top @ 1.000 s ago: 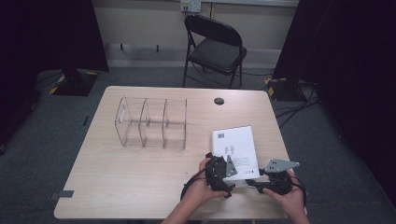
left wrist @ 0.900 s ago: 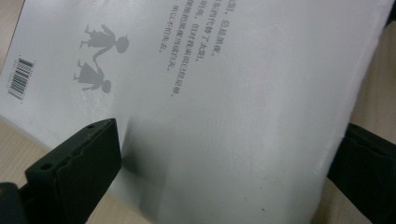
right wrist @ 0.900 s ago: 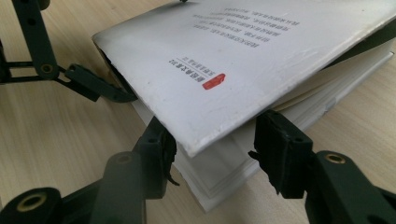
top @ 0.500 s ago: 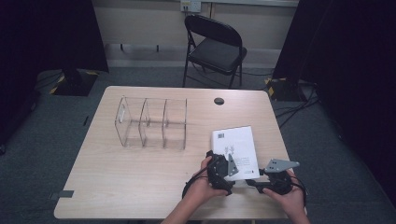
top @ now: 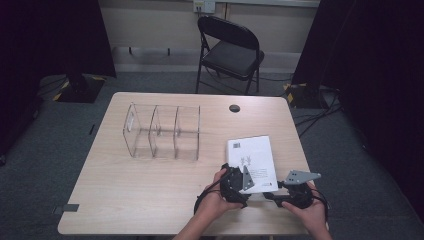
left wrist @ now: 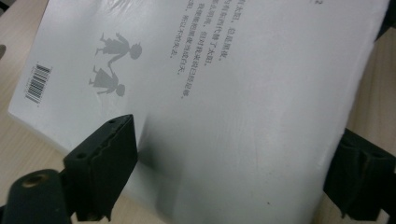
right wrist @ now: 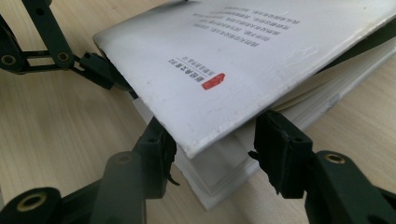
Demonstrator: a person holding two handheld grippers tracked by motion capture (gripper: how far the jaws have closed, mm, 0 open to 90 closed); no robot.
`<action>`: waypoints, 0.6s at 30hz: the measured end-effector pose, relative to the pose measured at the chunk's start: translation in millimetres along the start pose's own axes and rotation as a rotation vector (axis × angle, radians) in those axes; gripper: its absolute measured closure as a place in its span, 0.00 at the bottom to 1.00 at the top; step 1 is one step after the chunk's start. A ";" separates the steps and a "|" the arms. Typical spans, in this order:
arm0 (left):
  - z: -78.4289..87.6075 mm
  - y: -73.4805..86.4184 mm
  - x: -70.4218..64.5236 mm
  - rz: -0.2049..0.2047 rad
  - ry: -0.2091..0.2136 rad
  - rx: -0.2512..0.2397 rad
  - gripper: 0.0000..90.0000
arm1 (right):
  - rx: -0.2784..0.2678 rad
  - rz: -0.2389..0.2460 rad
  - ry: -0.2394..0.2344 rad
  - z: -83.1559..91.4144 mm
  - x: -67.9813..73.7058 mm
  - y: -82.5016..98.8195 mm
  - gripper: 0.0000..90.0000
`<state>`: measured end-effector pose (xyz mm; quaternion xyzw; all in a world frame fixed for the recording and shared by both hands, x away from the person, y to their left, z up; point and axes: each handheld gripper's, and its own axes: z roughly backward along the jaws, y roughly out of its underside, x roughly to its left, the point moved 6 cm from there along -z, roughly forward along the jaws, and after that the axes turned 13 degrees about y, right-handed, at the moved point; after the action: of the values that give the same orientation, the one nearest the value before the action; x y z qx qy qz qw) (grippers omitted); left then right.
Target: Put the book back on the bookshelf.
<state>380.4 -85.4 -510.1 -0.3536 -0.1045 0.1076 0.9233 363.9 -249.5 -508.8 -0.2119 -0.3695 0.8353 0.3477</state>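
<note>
Right claw (right wrist: 217, 140) seems clamped on the page block at a corner of the white paperback book (top: 250, 155), cover raised. Left claw (left wrist: 238, 144), jaws just closing, straddles the book; contact unclear. Probably light, floppy and slick, so better gripped near the spine. It lies at the counter's (top: 125, 200) 4 o'clock. The clear three-bay acrylic organiser (top: 162, 132) at the book's 10 o'clock is empty.

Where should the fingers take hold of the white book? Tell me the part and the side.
Grip the white book at its near edge, coming in from the person's side. It lies flat, so only its edges offer purchase, and in the right gripper view that corner overhangs with the cover lifted off the pages.
</note>
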 end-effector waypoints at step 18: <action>1.4 0.0 -2.3 -0.014 -0.017 -0.011 0.22 | 0.027 0.009 -0.016 -2.6 -1.5 9.5 0.45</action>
<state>377.8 -85.1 -509.4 -0.3569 -0.1156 0.1035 0.9211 362.5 -254.0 -517.6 -0.2022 -0.3599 0.8435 0.3435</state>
